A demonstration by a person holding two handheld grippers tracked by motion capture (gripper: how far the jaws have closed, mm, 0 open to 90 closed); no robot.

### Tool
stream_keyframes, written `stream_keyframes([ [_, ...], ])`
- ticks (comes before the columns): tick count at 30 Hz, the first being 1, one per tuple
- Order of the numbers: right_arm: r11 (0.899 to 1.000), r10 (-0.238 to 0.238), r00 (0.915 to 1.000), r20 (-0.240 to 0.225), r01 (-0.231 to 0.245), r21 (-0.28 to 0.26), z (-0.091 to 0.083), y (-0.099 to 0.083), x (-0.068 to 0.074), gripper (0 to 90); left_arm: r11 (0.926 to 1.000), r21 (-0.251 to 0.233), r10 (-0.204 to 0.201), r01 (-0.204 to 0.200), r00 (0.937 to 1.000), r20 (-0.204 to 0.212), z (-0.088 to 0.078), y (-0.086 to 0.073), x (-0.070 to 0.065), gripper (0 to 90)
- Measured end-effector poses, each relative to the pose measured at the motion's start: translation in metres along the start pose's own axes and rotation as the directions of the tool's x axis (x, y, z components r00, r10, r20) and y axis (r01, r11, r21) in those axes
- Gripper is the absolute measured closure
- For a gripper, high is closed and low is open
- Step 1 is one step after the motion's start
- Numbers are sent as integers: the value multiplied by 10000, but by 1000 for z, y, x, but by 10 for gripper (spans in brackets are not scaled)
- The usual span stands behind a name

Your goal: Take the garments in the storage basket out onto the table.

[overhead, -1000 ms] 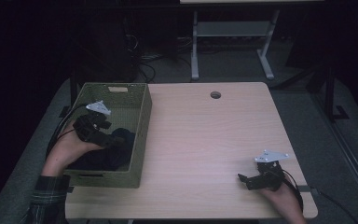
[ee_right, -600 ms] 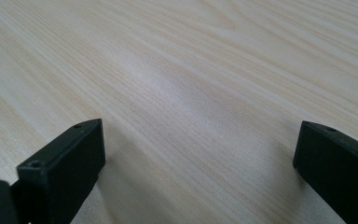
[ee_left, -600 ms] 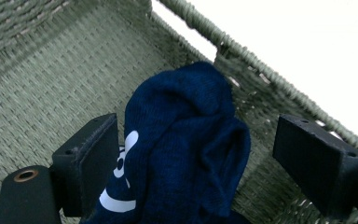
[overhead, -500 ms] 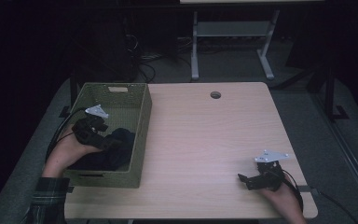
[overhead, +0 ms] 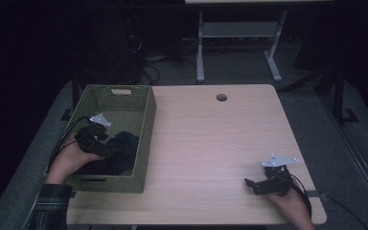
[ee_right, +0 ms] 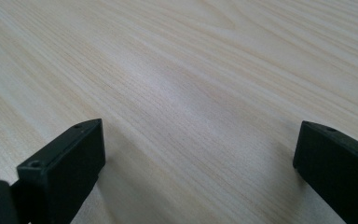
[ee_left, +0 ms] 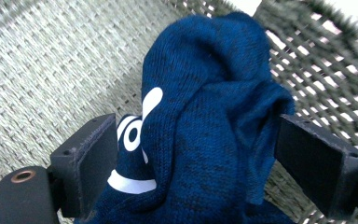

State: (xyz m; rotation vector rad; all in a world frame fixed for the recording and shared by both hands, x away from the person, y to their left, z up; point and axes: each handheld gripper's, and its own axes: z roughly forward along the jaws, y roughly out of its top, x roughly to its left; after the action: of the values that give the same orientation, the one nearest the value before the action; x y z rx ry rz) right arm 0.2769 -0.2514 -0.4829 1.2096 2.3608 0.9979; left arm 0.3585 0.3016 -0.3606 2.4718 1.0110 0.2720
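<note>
Baskets on your table: one, a green woven basket (overhead: 146,125) sitting at the left edge of the wooden table (overhead: 220,143). Clothes inside it: one dark blue knitted garment (ee_left: 205,140) with white print on it, bunched up against the basket's right-hand wall. Can't tell from the high view whether anything else is under that pile — it's too dark down there.

Grippers: two, one in each of your hands. Your left gripper (overhead: 106,145) is down inside the basket, and in the left gripper view its jaws sit wide apart with a raised fold of the blue fabric between them. The cloth touches the left jaw and looks to brush the right one, but nothing is pinched — so that claw is released, just straddling the garment, with the basket's weave right behind it.

Your right gripper (overhead: 255,184) rests near the front right corner of the table, well apart from the basket. Its jaws are spread wide too, with bare wood grain between them, gripping nothing.

One round cable hole (overhead: 221,97) sits near the table's far edge.
</note>
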Motion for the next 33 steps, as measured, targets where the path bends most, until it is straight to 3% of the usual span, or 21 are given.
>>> stream_keyframes([
  [17,10000,-4,10000,-2,4,-2,0,0,0,18,9967,800,-153,168,9997,-185,21,-8,0,154],
  [21,10000,-1,10000,1,1,-5,0,0,0,18,9938,1084,-221,251,9993,-291,21,-8,2,267],
  [23,10000,-4,10000,-2,4,-3,0,0,0,18,9927,1183,-199,243,9991,-378,20,-8,3,385],
  [26,10000,-2,10000,0,2,-16,0,0,0,18,9899,1382,-296,325,9993,-228,19,-7,5,481],
  [33,10000,0,10000,0,0,-1,0,0,0,18,9876,1492,-469,486,9988,-148,14,-5,9,555],
])
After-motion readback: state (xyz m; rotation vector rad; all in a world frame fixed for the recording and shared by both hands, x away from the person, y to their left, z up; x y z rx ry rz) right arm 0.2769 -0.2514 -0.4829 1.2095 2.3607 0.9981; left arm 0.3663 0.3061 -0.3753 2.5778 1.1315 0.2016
